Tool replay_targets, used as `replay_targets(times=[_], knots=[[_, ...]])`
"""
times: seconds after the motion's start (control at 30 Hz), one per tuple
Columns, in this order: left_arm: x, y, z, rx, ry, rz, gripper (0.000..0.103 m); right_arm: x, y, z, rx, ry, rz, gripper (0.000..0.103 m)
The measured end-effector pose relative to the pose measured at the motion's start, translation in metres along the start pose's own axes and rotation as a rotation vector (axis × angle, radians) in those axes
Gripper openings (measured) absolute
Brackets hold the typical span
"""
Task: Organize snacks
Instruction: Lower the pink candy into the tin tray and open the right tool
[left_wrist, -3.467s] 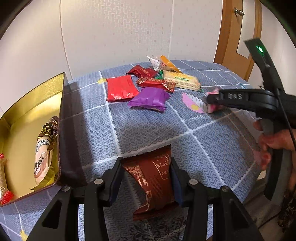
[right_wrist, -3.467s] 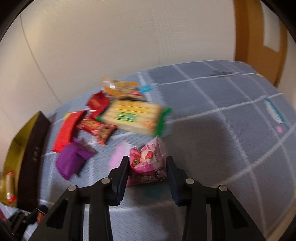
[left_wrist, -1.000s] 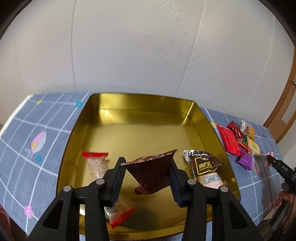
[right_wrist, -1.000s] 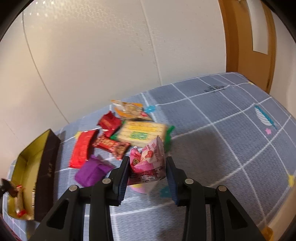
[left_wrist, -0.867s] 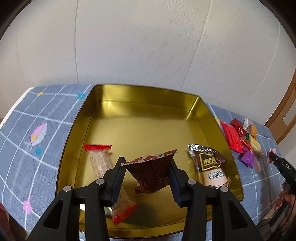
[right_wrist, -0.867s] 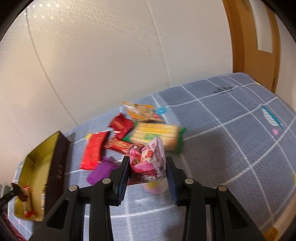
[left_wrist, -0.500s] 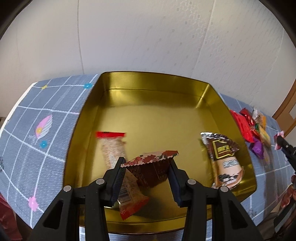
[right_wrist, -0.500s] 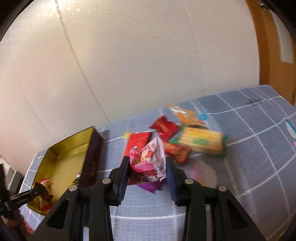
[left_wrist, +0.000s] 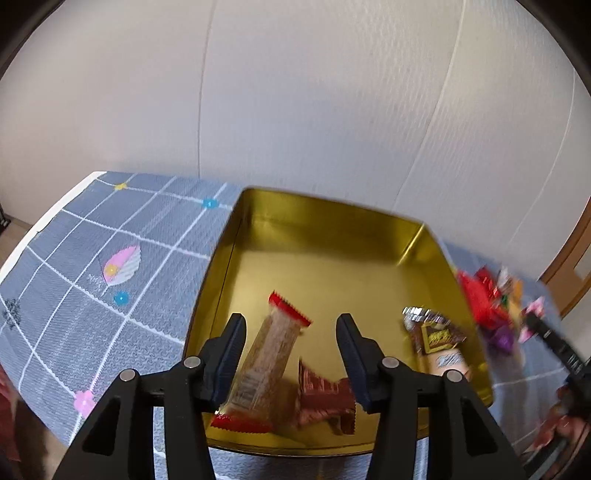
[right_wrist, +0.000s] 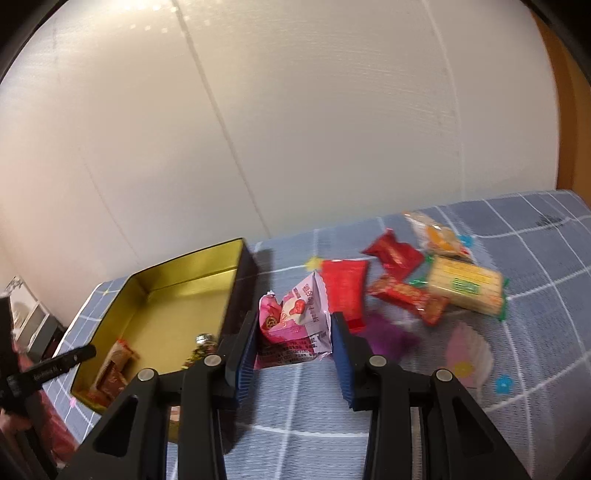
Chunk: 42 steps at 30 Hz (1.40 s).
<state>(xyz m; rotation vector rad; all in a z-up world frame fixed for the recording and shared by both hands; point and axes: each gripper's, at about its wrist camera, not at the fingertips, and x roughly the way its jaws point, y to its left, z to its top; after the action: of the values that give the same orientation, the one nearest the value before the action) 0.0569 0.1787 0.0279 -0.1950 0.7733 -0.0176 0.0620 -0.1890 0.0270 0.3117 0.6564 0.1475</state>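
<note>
snacks split between two places. gold tin (left_wrist: 325, 236) on the grey checked tablecloth (left_wrist: 110, 258) holds three so far: a clear wrapper with red ends (left_wrist: 269, 354), a brown wrapper (left_wrist: 325, 398) lying against it near the front wall, and a brown-and-silver packet (left_wrist: 436, 339) by the tin's right wall.

left gripper (left_wrist: 290, 354): jaws spread apart, nothing between them; it hangs above the front of the tin with the brown wrapper lying below on the tin floor. picture is motion-blurred, so fine detail of the wrappers is not readable.

right gripper (right_wrist: 293, 339): jaws clenched on a pink snack packet (right_wrist: 295, 325), held above the cloth just right of the tin's dark outer wall, not yet over the tin.

left on the cloth, right wrist view: flat red packet (right_wrist: 345, 286), red candy wrapper (right_wrist: 393, 253), long red-orange bar (right_wrist: 408, 297), yellow cracker pack (right_wrist: 467, 284), orange-and-clear packet (right_wrist: 436, 230), purple wrapper (right_wrist: 388, 338) partly hidden behind the right finger. these lie close together, some touching, well apart from the tin.

progress, as a judgement: under half. three in the tin, one in transit, six waiting. the pink packet needs carrying leftward over the wall and letting go; bare floor remains at the back of the tin.
</note>
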Motion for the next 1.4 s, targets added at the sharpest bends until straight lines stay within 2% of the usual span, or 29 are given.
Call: replay_targets(times=[0.13, 0.33, 0.5, 0.7, 1.03, 1.1, 1.2, 1.4], knots=[[-0.007, 0.002, 0.004, -0.024, -0.058, 0.032, 0.052, 0.005, 0.022, -0.004, -0.049, 0.006, 0.055, 0.038], [0.000, 0.011, 0.001, -0.062, -0.019, 0.047, 0.052, 0.018, 0.051, -0.013, -0.110, 0.036, 0.132, 0.039], [0.000, 0.017, -0.004, -0.088, 0.007, 0.028, 0.052, 0.028, 0.076, -0.022, -0.170, 0.068, 0.188, 0.039], [-0.002, 0.024, -0.012, -0.118, 0.026, 0.015, 0.052, 0.045, 0.101, -0.034, -0.243, 0.118, 0.221, 0.039], [-0.003, 0.020, -0.014, -0.116, 0.024, -0.003, 0.052, 0.065, 0.121, -0.049, -0.286, 0.184, 0.263, 0.043], [-0.002, 0.019, -0.015, -0.112, 0.023, -0.005, 0.052, 0.064, 0.123, -0.050, -0.294, 0.187, 0.268, 0.047], [-0.001, 0.017, -0.016, -0.109, 0.027, -0.009, 0.052, 0.059, 0.124, -0.049, -0.297, 0.166, 0.272, 0.055], [0.002, 0.013, -0.016, -0.122, 0.038, -0.039, 0.052, 0.048, 0.114, -0.040, -0.267, 0.128, 0.268, 0.055]])
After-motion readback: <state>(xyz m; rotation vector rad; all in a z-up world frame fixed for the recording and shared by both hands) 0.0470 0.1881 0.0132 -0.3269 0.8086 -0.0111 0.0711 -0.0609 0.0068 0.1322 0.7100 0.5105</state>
